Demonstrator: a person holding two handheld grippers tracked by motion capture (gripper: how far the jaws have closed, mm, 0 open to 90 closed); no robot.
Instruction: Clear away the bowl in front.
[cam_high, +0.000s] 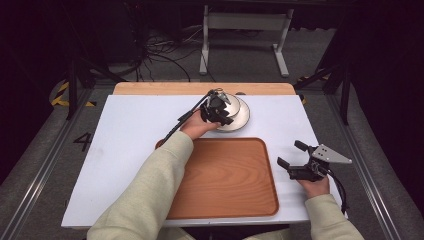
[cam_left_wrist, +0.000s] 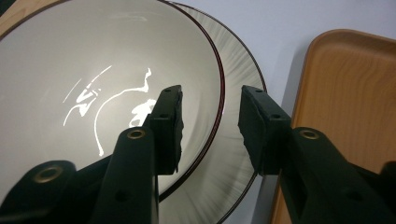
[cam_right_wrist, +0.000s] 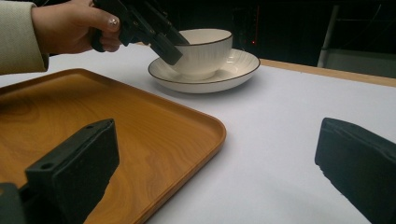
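A wooden tray (cam_high: 235, 175) is lying on the white table top (cam_high: 130, 130) in the lower middle of the high view, its rounded rim raised all round; a bare wooden strip (cam_high: 165, 88) is running along the far edge of the table; beyond it, at the upper middle of the frame, a white metal stand (cam_high: 245, 22) is standing on the grey floor; black cables (cam_high: 160, 55) are trailing across the floor at the upper left; yellow-and-black tape (cam_high: 62, 95) is showing at the left.

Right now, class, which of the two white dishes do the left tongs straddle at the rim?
The bowl, the deep dish standing on the flat plate: one finger of the left tongs is inside its rim, one outside.
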